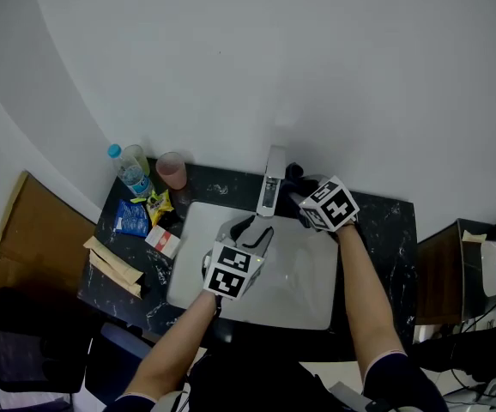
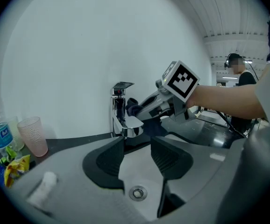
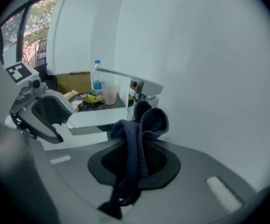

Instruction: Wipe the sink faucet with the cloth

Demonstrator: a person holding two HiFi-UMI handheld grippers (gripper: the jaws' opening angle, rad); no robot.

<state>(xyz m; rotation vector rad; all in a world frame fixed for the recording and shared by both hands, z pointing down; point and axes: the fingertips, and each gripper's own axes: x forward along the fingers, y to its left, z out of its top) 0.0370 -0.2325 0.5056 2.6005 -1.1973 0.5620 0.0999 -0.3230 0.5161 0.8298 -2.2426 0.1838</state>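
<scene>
The chrome faucet (image 1: 269, 187) stands at the back rim of the white sink (image 1: 308, 303). My right gripper (image 1: 298, 197) is shut on a dark blue cloth (image 3: 137, 139), which bunches up past the jaws and hangs down between them. In the left gripper view the cloth (image 2: 134, 107) touches the right side of the faucet (image 2: 122, 111) just under its lever. My left gripper (image 2: 137, 157) is open and empty, hovering over the basin with the drain (image 2: 138, 192) below it and the spout ahead. In the head view the left gripper (image 1: 252, 230) sits in front of the spout.
On the dark counter left of the sink stand a water bottle (image 1: 130, 172) and a pink cup (image 1: 172, 170), with snack packets (image 1: 136, 217) and brown paper (image 1: 111, 264) nearer. A white wall rises directly behind the faucet. A person (image 2: 238, 73) sits far off at the right.
</scene>
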